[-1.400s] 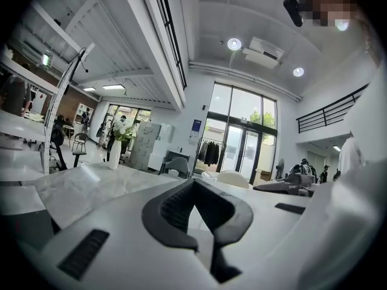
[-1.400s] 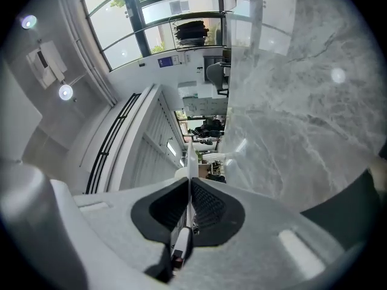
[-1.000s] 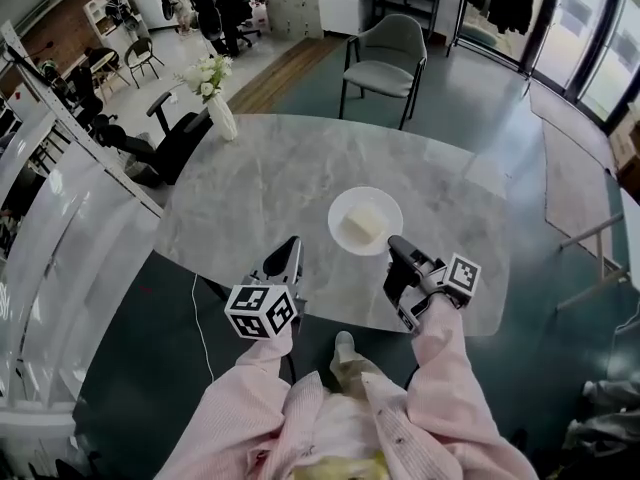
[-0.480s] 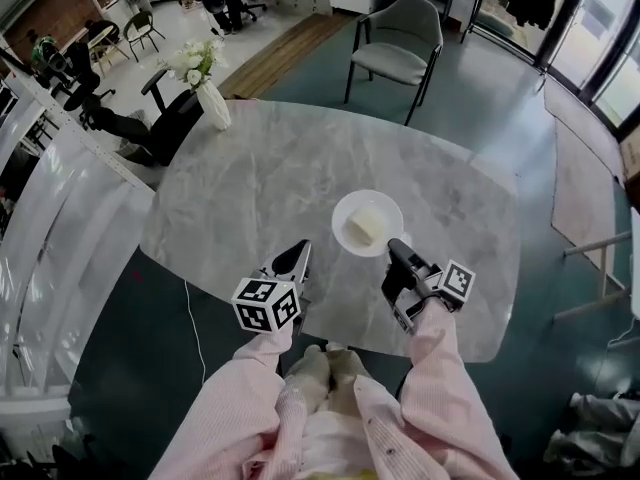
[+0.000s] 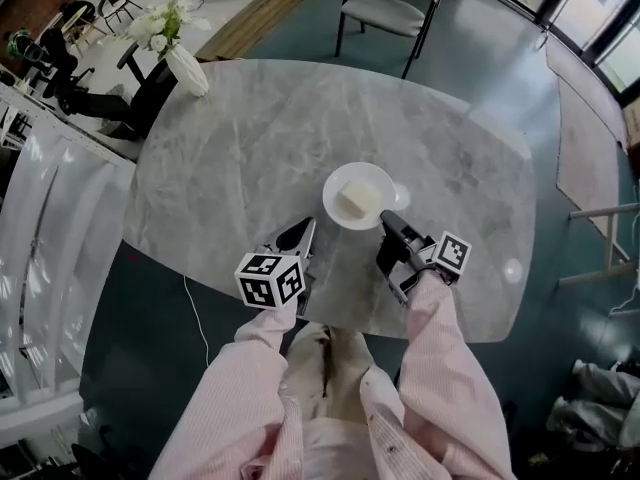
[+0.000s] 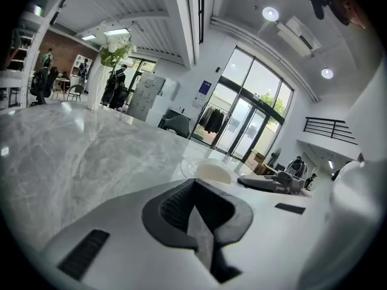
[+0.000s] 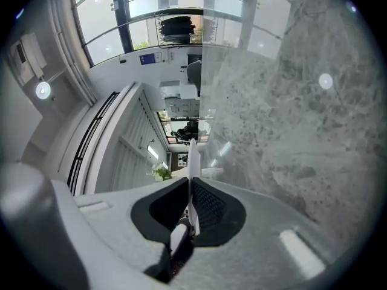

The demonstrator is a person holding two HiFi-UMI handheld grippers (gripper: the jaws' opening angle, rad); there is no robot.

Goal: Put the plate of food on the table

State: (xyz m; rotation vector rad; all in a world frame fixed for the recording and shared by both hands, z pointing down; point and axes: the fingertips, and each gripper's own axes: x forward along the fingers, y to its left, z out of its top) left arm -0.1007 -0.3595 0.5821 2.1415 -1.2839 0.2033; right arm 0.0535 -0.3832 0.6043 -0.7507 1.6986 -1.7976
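Near the near edge of the table (image 5: 250, 148), pinches the plate of food (image 5: 335, 180) by its near right rim with the right gripper (image 5: 386, 220). Holds left gripper (image 5: 300, 233) squeezed shut, empty, just left. Lots of bare room far.

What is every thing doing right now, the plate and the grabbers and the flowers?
plate, level, rim pinched
food, lying on the plate
right gripper, shut on the plate's rim
left gripper, shut, empty
flower vase, standing upright
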